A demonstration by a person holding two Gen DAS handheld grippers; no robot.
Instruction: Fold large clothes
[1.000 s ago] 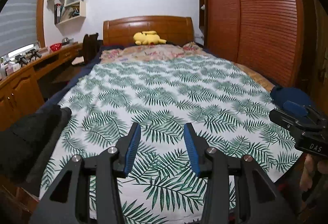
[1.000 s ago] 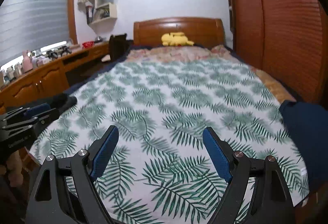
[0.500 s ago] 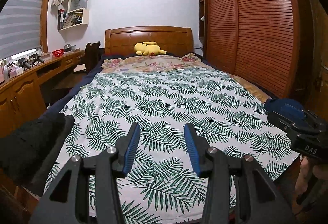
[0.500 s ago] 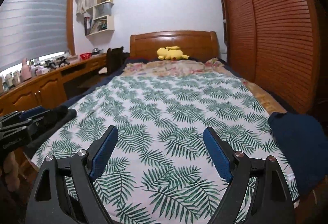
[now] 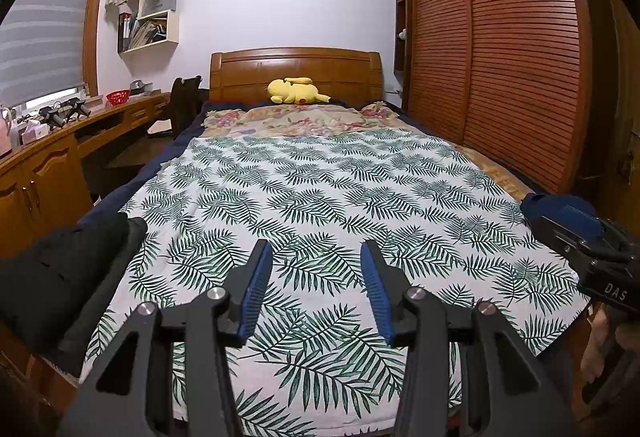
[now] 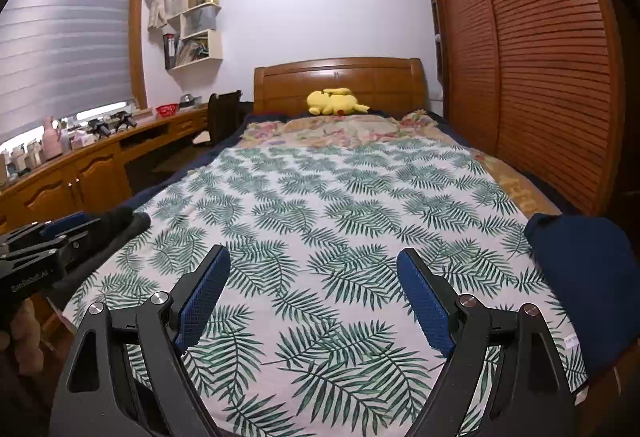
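Both views tilted up; navy garment point(image 6: 584, 289) stays cut off.

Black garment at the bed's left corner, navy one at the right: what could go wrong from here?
1. The black garment hangs partly over the bed edge; a pull from the near side could drag it to the floor.
2. The navy garment also sits at the corner edge, likely to slip likewise.
3. Both the left gripper and right gripper are open over the leaf-print cover; closing low might pinch the cover instead.
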